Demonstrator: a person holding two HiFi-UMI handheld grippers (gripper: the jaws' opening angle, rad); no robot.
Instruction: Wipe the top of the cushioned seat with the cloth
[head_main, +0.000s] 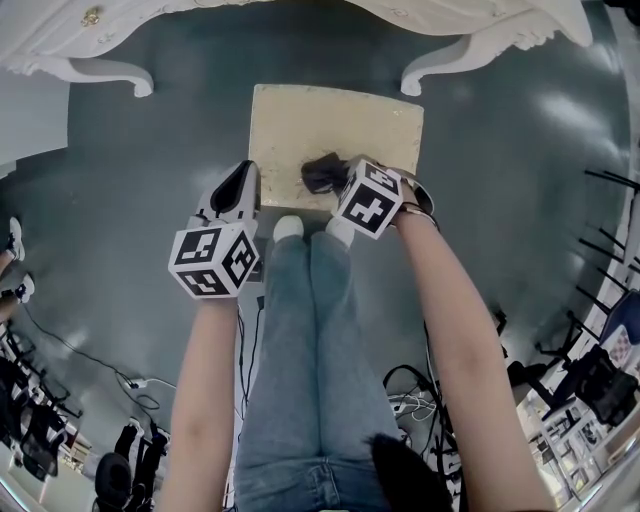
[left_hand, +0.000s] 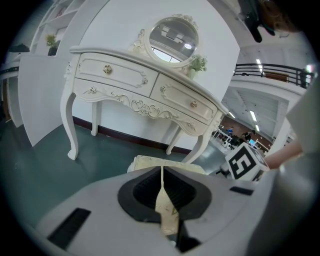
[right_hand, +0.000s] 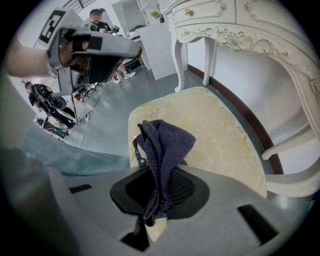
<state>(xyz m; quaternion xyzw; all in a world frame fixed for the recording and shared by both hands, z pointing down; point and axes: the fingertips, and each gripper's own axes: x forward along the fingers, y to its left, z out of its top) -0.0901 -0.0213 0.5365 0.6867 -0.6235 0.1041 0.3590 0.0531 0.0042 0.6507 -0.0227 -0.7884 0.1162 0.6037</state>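
One seat (head_main: 330, 120) is standing; one cloth (head_main: 320, 175) is hanging; one table (head_main: 470, 45) is standing far; two grippers are showing: left gripper (head_main: 244, 172), right gripper (head_main: 346, 178).

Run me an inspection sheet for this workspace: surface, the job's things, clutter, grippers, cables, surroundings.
Surface: cream seat, top bare apart from the cloth at its near edge.
Job's things: dark cloth, bunched, in the right gripper; whether it touches the seat cannot be told.
Clutter: nothing seen on the seat; dark gear at the edge of the floor.
Grippers: left gripper shut and empty, near the seat's near left corner; right gripper shut on the cloth.
Cables: black cables trail over the floor.
Surroundings: white dressing table with a mirror behind the seat.
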